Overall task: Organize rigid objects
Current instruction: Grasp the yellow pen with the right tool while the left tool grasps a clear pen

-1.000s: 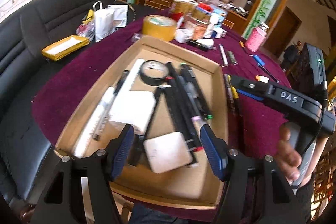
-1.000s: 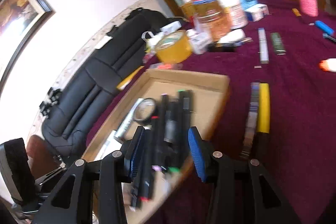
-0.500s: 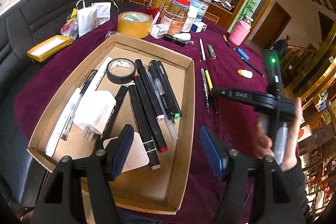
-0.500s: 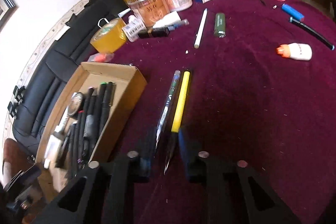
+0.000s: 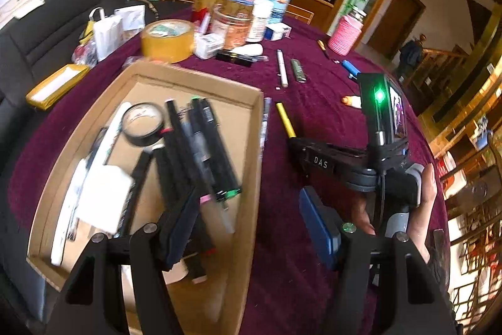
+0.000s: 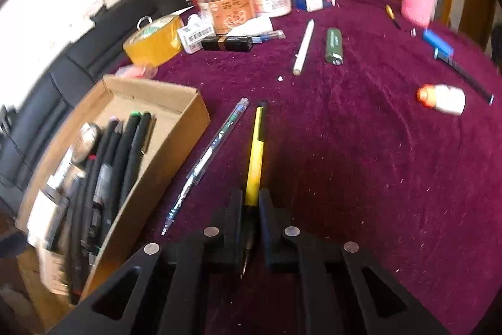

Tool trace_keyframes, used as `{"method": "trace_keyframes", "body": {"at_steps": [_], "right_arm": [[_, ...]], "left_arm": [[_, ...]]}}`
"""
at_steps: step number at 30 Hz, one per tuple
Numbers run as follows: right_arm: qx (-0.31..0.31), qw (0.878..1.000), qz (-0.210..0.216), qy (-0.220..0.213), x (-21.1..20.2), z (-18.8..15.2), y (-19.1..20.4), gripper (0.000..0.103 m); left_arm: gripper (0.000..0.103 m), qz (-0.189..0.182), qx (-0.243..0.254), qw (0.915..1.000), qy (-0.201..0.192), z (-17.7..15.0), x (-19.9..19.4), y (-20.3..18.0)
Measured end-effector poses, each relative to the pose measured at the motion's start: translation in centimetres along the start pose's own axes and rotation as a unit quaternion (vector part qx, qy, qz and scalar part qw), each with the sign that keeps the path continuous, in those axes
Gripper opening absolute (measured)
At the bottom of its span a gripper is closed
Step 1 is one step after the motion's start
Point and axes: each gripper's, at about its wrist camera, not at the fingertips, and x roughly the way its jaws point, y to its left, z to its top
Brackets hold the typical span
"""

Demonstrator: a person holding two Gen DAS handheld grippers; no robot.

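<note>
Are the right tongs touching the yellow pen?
Touching. In the right wrist view, the right tongs are closed on the yellow pen, with both pads against its dark lower end.

"DAS" in white letters on side of my right gripper (image 5: 320, 163), seen from left wrist. Jar (image 6: 230, 10) label carries red characters, too blurred for me to read. Nothing else legible.

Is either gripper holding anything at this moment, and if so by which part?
The right gripper is shut on the yellow pen, clamping its dark tip end. The left gripper is open and holds nothing.
</note>
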Motion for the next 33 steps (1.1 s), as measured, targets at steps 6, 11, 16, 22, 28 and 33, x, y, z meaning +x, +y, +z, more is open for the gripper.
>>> {"method": "trace_keyframes", "body": {"at_steps": [6, 11, 16, 22, 28, 33], "right_arm": [[0.068, 0.996, 0.049, -0.009, -1.5, 0.3, -2.9, 0.009], [0.110, 0.992, 0.055, -0.030, -3.2, 0.6, -5.0, 0.009], [0.148, 0.986, 0.064, -0.038, -4.1, 0.7, -6.9, 0.009], [0.172, 0.982, 0.067, -0.040, -4.5, 0.7, -8.4, 0.009], [0.178, 0.981, 0.060, -0.050, -5.2, 0.7, -8.8, 0.009], [0.180, 0.980, 0.063, -0.057, -5.6, 0.8, -8.9, 0.009]], "left_arm": [[0.065, -0.002, 0.037, 0.9990, 0.025, 2.2, 2.7, -3.0], [0.065, 0.000, 0.060, 0.9965, 0.058, 4.7, 6.3, -4.9], [0.065, 0.021, 0.073, 0.9915, 0.106, 7.6, 10.8, -5.8], [0.065, 0.063, 0.093, 0.9835, 0.142, 9.2, 14.6, -7.1], [0.063, 0.097, 0.105, 0.9756, 0.167, 9.1, 16.9, -7.9], [0.036, 0.093, 0.094, 0.9734, 0.187, 9.5, 17.9, -7.5]]}}
